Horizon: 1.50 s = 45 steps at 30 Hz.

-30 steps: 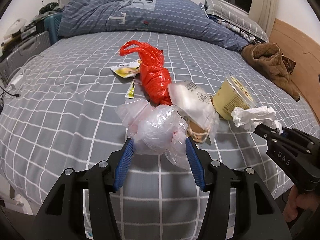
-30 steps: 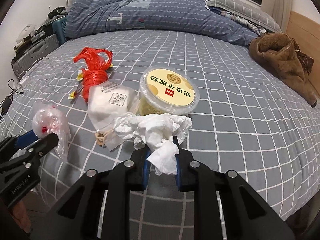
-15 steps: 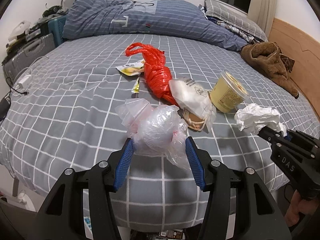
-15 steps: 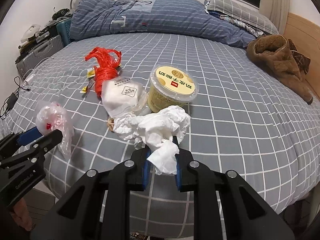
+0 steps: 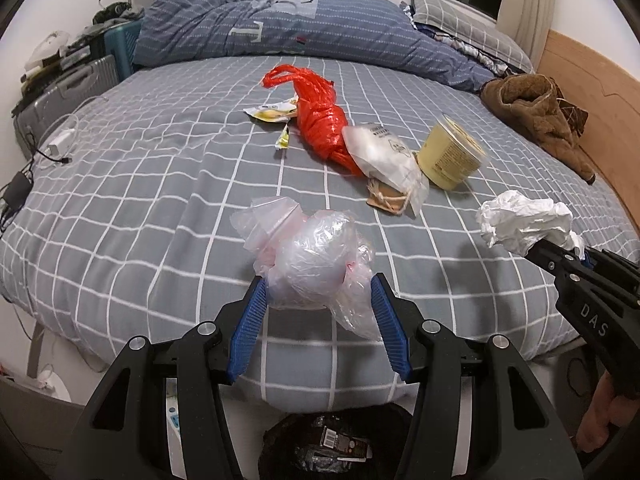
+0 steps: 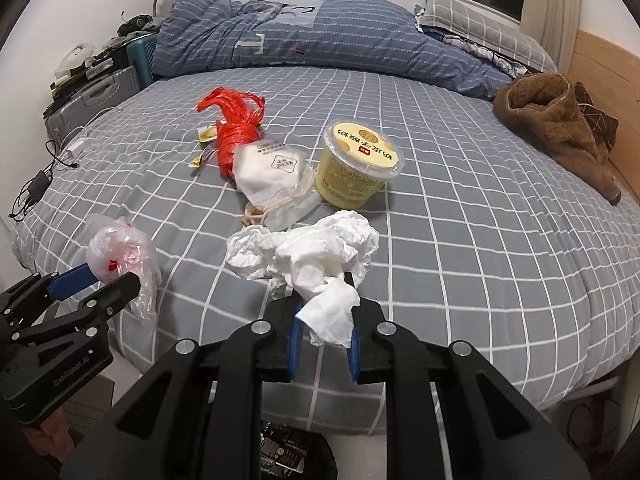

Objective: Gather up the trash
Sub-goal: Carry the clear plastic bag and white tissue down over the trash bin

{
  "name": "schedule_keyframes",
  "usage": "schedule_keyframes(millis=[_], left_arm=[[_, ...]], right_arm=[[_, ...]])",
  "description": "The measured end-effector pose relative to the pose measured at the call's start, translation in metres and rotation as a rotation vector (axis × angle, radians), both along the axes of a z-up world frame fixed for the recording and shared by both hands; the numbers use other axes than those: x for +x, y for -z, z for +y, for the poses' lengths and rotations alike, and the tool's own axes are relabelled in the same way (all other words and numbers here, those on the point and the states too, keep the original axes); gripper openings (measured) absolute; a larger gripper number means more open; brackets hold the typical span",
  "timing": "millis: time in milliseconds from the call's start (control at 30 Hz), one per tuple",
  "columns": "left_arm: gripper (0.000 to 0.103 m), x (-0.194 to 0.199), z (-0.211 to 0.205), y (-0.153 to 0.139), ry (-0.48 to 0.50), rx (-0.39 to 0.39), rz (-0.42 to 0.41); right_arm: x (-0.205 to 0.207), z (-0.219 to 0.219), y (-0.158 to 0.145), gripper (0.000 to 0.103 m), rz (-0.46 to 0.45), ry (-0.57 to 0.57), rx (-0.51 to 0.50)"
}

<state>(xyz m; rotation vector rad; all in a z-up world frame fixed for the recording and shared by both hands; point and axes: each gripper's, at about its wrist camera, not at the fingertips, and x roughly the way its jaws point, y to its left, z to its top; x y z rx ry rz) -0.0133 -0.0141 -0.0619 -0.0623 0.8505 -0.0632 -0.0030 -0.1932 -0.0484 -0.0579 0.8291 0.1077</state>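
Both grippers loaded and off the bed edge. Left gripper point(image 5: 318, 296) clamped on clear plastic bag wad point(image 5: 312, 256), jaws part-spread around the bulk; right gripper point(image 6: 322, 316) squeezed nearly together on crumpled white tissue point(image 6: 308, 256). Trash bin point(image 5: 336, 444), black-lined with wrappers already in it, sits at 6 o'clock under both wrists, only partly in view. Risks: bag wad is slick and springy, and a loose film tail hangs below the right pad, so it could slide out or snag on a finger at release. The tissue is pinched by a thin flap only, most of its mass hangs forward of the jaws, so a tear or drop onto the floor short of the bin is likely if moved fast. The two grippers are close side by side, so both dropping at once over a narrow bin mouth could make them bump. Room: mattress edge point(image 6: 440, 364) runs across just ahead of the fingers, floor gap below. Leftovers still on the bed from 11 to 1 o'clock: red plastic bag point(image 5: 320, 120), mask packet point(image 5: 384, 156), yellow lidded cup point(image 5: 450, 156), small yellow wrappers point(image 5: 272, 112). Well apart from both grippers, nothing blocking a straight-down release.
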Motion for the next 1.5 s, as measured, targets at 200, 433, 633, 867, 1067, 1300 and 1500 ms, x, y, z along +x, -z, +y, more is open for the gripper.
schedule_keyframes(millis=[200, 433, 633, 867, 1067, 1300, 1500], left_arm=[[0.053, -0.015, -0.001, 0.000, 0.003, 0.004, 0.001], [0.053, -0.032, 0.004, 0.001, -0.004, 0.005, 0.006], [0.053, -0.049, 0.010, 0.004, -0.011, 0.003, 0.019], [0.053, -0.065, 0.017, 0.008, -0.017, 0.007, 0.031], [0.053, -0.079, 0.023, 0.010, -0.022, 0.010, 0.041], [0.053, -0.093, 0.027, 0.016, -0.021, 0.022, 0.053], [0.053, -0.104, 0.035, 0.020, -0.035, 0.031, 0.064]], right_arm=[[-0.014, 0.000, 0.000, 0.017, 0.003, 0.000, 0.007], [-0.026, 0.002, -0.002, 0.017, 0.004, -0.002, 0.013], [-0.042, 0.007, 0.000, 0.017, 0.009, -0.010, 0.014], [-0.057, 0.009, 0.002, 0.017, 0.014, -0.014, 0.017], [-0.071, 0.016, 0.004, 0.017, 0.022, -0.026, 0.011], [-0.085, 0.019, 0.008, 0.017, 0.030, -0.036, 0.003], [-0.099, 0.020, 0.017, 0.017, 0.054, -0.039, -0.005]])
